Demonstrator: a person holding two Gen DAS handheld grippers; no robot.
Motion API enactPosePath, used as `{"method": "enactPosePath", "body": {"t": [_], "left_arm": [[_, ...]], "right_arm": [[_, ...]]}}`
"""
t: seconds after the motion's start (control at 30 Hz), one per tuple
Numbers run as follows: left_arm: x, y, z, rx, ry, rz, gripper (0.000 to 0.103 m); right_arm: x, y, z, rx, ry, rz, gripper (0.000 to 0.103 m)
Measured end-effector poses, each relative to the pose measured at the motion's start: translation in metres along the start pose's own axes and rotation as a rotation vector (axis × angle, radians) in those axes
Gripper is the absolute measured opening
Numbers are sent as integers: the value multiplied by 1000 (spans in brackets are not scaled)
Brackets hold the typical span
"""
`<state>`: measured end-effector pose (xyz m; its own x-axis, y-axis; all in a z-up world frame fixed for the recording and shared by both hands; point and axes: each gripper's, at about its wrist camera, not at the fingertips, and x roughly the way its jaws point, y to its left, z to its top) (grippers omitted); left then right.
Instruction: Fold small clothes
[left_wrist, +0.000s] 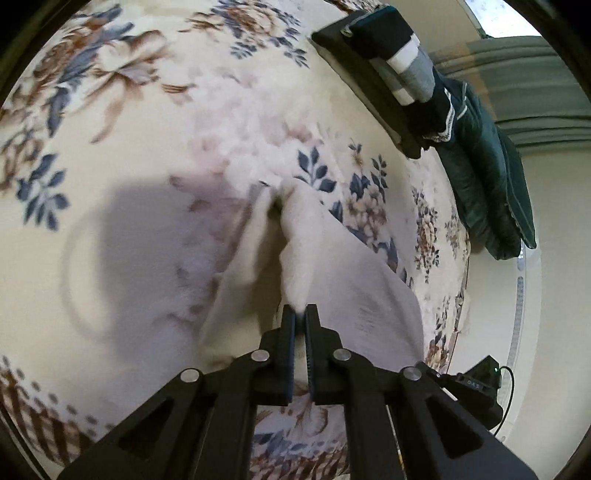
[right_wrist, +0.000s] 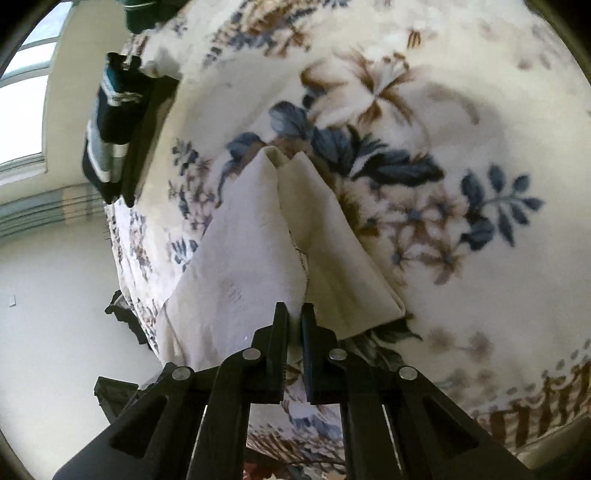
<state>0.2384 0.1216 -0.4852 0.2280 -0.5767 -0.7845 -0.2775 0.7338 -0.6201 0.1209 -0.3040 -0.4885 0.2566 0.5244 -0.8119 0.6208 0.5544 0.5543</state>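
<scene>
The left gripper (left_wrist: 300, 314) has its black ridged jaws pinched on a bunched edge of a white cloth (left_wrist: 314, 251), a thin, soft, matte fabric that rises from the pinch in two long folds meeting at a peak farther off. It drapes down toward the floral blanket (left_wrist: 129, 147), a plush, fuzzy cream spread printed with blue leaves and brown blossoms, and casts a broad grey shadow to the left.

The right gripper (right_wrist: 294, 313) is likewise closed on the cloth's (right_wrist: 243, 251) edge, its jaws nearly together with fabric between them. Here the cloth forms two smooth triangular panels with a stitched seam running between them; the right panel ends in a folded corner resting near the blanket (right_wrist: 461, 129).

At the far right in the left view, a flat dark board (left_wrist: 369, 85) lies on the blanket with a folded dark garment with white and grey stripes (left_wrist: 410, 70) on it, and a dark green quilted item (left_wrist: 491, 177) beyond
</scene>
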Motion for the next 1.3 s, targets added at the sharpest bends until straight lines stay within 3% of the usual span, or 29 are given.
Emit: {"method": "enactPosePath", "body": {"t": [0.07, 0.17, 0.2, 0.27, 0.3, 0.33, 0.37, 0.4, 0.47, 0.6, 0.67, 0.7, 0.73, 0.8, 0.9, 1.07, 1.17, 1.23, 1.27, 1.3], "left_arm": [[3, 11, 0, -15, 30, 17, 3], [12, 27, 3, -74, 75, 50, 7], [12, 28, 5, -73, 81, 69, 13], [6, 22, 8, -57, 61, 67, 35], [2, 19, 11, -46, 48, 65, 53], [-2, 15, 14, -33, 29, 63, 63], [-6, 11, 19, -23, 7, 60, 63], [-7, 7, 25, -10, -3, 51, 64], [-1, -1, 40, 24, -8, 58, 64], [34, -6, 71, 75, 9, 79, 63], [50, -5, 81, 98, 24, 68, 55], [56, -5, 84, 108, 26, 63, 23], [64, -3, 87, 117, 41, 59, 7], [64, -2, 89, 129, 29, 56, 7], [64, 2, 88, 138, 24, 60, 7], [77, 25, 89, 71, 65, 40, 9], [61, 26, 86, 26, 73, -15, 19], [45, 24, 78, 14, 70, -31, 24], [36, 22, 72, 19, 68, -34, 24], [30, 21, 65, 28, 73, -30, 24]], "right_arm": [[-4, -4, -4, -13, 15, -17, 7], [8, -12, -7, -58, 78, -147, 7], [11, -15, -6, -51, 94, -183, 9], [12, -17, -2, -45, 98, -223, 14], [7, -15, 1, -52, 79, -234, 15], [3, -12, 3, -59, 60, -230, 17], [-4, -8, 7, -64, 30, -209, 28], [-11, -4, 12, -63, -8, -173, 41], [-15, 6, 25, -61, -56, -100, 54], [8, 21, 61, -46, -77, -48, 54], [28, 25, 75, -48, -50, -26, 54], [38, 28, 82, -51, -38, -18, 54], [47, 30, 88, -56, -15, -14, 53], [62, 30, 93, -62, 5, -8, 11], [64, 38, 95, -99, -37, -39, 9], [76, 32, 100, -118, -22, -120, 8], [74, 33, 105, -73, 10, -93, 11], [60, 33, 102, -48, 28, -55, 21], [52, 34, 99, -56, 26, -40, 30], [44, 34, 93, -75, 26, -46, 46]]}}
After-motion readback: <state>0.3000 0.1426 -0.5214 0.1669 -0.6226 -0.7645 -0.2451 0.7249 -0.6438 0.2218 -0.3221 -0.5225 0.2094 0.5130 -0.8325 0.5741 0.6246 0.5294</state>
